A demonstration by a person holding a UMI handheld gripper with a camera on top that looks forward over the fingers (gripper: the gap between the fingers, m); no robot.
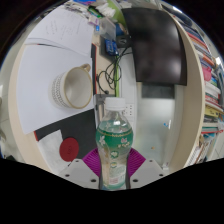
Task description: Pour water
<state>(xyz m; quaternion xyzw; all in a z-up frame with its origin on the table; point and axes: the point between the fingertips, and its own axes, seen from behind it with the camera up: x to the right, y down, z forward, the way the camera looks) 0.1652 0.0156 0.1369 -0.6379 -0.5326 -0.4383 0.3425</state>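
Note:
A clear plastic water bottle [114, 140] with a white cap and a green label stands upright between my fingers. Both magenta pads [92, 158] press against its sides, so my gripper [113, 172] is shut on the bottle. A white cup or bowl [75, 84] sits on the white table, beyond the bottle and to its left. The bottle's base is hidden below the fingers.
A red round object [68, 149] lies on a dark mat [58, 128] left of the fingers. A black monitor [155, 45] stands beyond to the right, with cables [112, 65] and papers [62, 32] behind. A white box [160, 115] sits right of the bottle.

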